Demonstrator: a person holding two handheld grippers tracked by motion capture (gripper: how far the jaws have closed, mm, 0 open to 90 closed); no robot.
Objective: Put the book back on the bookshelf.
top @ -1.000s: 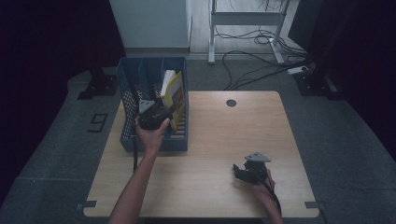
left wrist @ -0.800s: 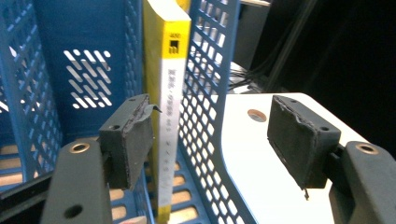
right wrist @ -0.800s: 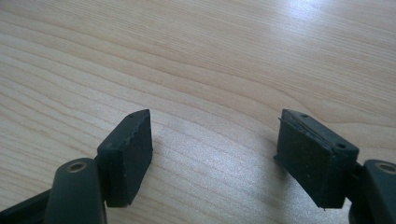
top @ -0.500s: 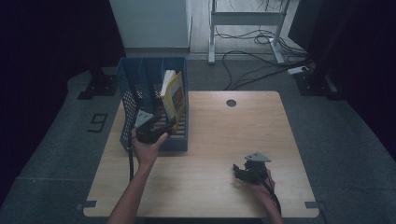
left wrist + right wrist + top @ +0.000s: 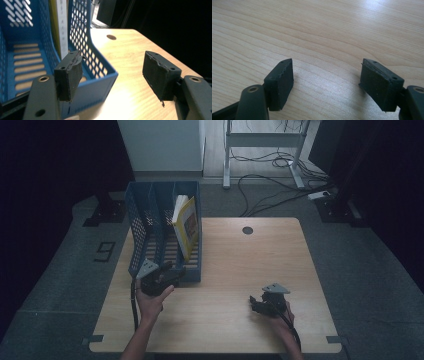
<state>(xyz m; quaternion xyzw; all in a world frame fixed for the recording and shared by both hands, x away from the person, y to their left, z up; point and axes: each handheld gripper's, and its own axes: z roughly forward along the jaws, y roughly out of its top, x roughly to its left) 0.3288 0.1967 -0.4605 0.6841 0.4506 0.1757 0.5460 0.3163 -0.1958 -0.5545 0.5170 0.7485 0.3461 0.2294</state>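
At the blue file rack's (image 5: 145,240) front corner: left tool (image 5: 167,276) gaping, empty | right tool (image 5: 259,304) resting on table (image 5: 240,265), spread wide

**Around the wooden table**

The light wooden table (image 5: 235,265) has a round dark cable hole (image 5: 247,230) near its far edge. Behind it on the grey carpeted floor (image 5: 70,270) stand a white cabinet (image 5: 160,145) and a metal desk frame (image 5: 260,140), with black cables (image 5: 270,200) trailing between.
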